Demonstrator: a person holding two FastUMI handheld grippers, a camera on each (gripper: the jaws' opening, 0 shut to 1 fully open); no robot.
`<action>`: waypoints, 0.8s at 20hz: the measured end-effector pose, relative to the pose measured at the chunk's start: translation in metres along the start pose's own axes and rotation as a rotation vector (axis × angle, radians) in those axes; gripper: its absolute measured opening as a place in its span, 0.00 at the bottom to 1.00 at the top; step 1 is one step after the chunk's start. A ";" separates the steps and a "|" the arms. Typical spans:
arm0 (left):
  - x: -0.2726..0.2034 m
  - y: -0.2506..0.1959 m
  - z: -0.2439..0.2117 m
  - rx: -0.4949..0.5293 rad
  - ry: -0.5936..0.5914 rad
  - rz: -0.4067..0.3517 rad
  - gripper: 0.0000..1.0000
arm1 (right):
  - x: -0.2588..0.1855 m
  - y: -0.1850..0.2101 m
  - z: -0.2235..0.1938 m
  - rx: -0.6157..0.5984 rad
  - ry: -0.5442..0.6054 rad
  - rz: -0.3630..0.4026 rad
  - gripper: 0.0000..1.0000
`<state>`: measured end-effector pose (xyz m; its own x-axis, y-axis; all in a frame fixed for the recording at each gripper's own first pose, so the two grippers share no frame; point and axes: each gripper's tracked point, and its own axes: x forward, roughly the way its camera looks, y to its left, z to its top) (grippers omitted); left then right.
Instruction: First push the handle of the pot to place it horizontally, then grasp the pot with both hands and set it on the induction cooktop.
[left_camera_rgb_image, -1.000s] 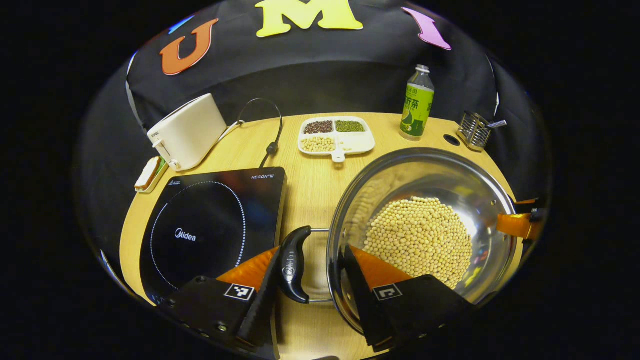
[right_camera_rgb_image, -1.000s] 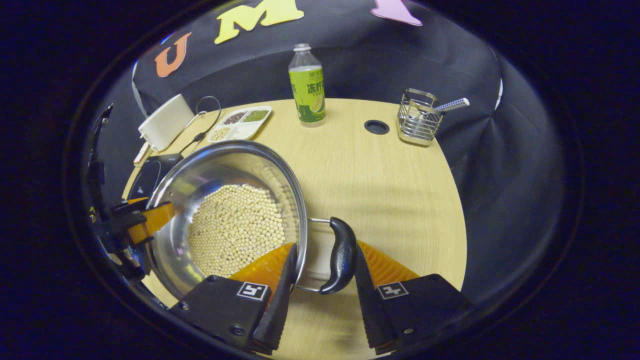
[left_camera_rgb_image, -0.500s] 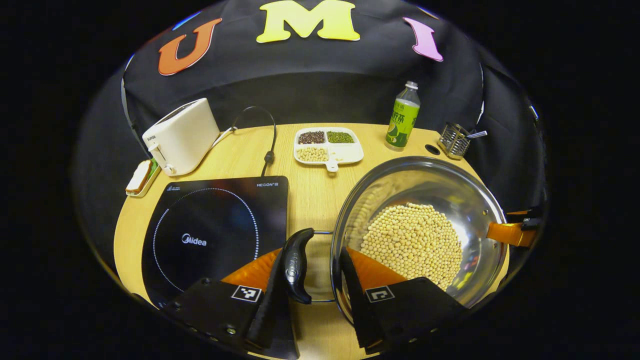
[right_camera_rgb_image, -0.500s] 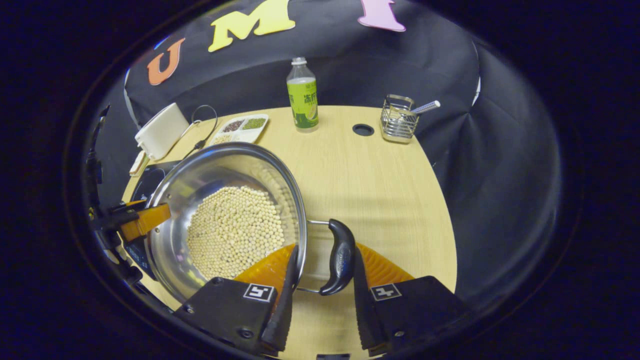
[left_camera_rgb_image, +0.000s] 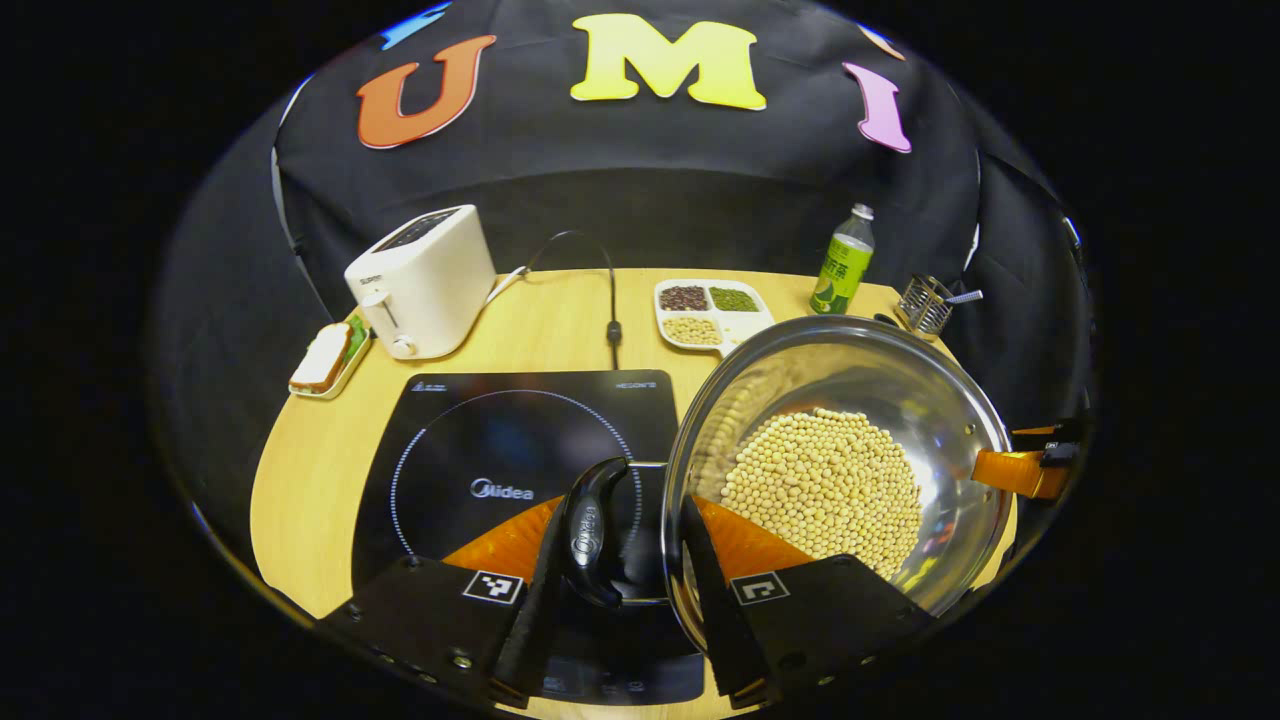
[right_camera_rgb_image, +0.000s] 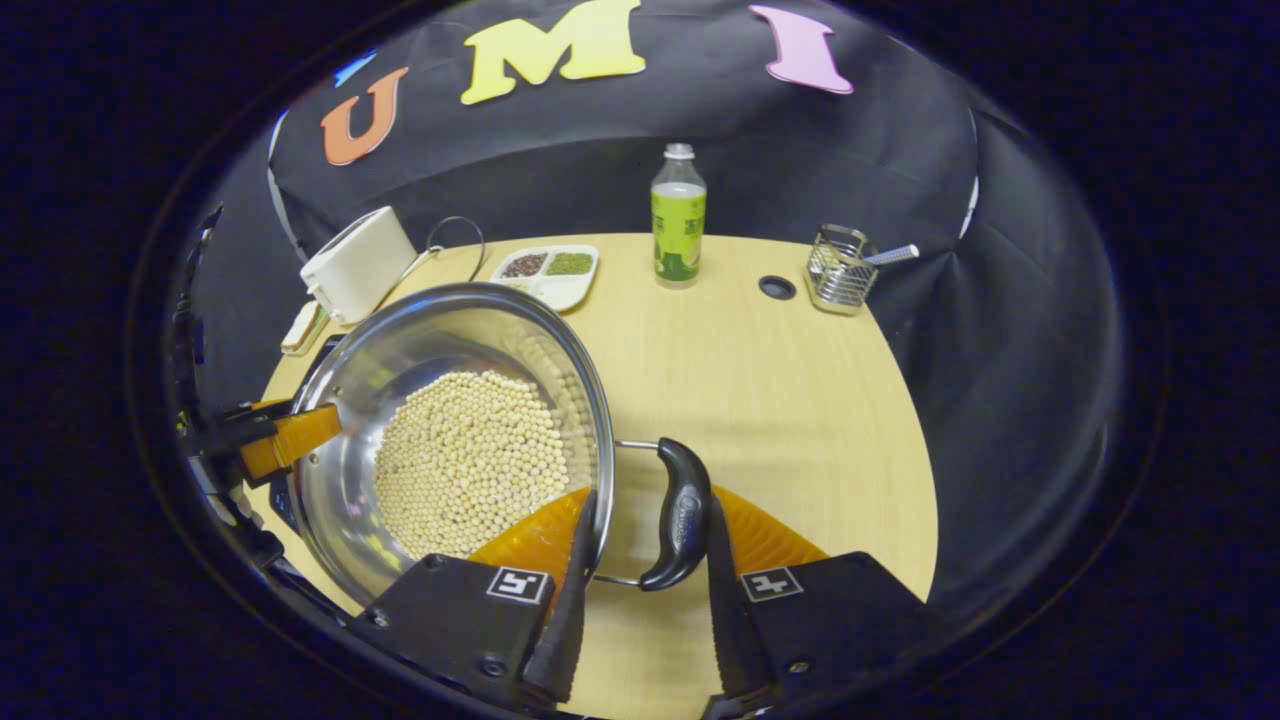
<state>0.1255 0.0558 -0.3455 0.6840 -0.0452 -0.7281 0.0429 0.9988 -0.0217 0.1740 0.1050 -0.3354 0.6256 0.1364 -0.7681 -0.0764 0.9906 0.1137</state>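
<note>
One steel pot (left_camera_rgb_image: 930, 390) of pale beans has two black handles, and each is clamped between a gripper's fingers: the left gripper (left_camera_rgb_image: 620, 560) on the left handle (left_camera_rgb_image: 590, 530), the right gripper (right_camera_rgb_image: 640, 560) on the right handle (right_camera_rgb_image: 680, 515). The pot hangs partly over the one induction cooktop (left_camera_rgb_image: 500, 440) on the tabletop (right_camera_rgb_image: 780, 400), where one toaster (left_camera_rgb_image: 425, 280), one bottle (right_camera_rgb_image: 678, 215) and one divided tray (left_camera_rgb_image: 712, 310) also stand.

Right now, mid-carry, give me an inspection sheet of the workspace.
Surface: wooden table, bare at right.
Job's things: pot of beans, partly above the induction cooktop.
Clutter: toaster, sandwich tray, divided dish, bottle, wire holder.
Grippers: left gripper shut on left handle; right gripper shut on right handle.
Cables: cord behind the cooktop.
Surroundings: black cloth wall.
</note>
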 end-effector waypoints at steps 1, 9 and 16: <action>-0.001 0.011 0.000 -0.007 0.003 0.009 0.60 | 0.001 0.011 0.003 -0.007 -0.001 0.008 0.54; -0.008 0.092 0.000 -0.019 0.014 0.076 0.60 | 0.020 0.094 0.012 -0.039 0.027 0.068 0.54; -0.004 0.153 0.006 -0.025 0.030 0.114 0.60 | 0.042 0.156 0.027 -0.058 0.056 0.091 0.54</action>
<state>0.1337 0.2084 -0.3421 0.6613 0.0687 -0.7470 -0.0521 0.9976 0.0456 0.2089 0.2651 -0.3326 0.5696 0.2247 -0.7906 -0.1770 0.9729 0.1490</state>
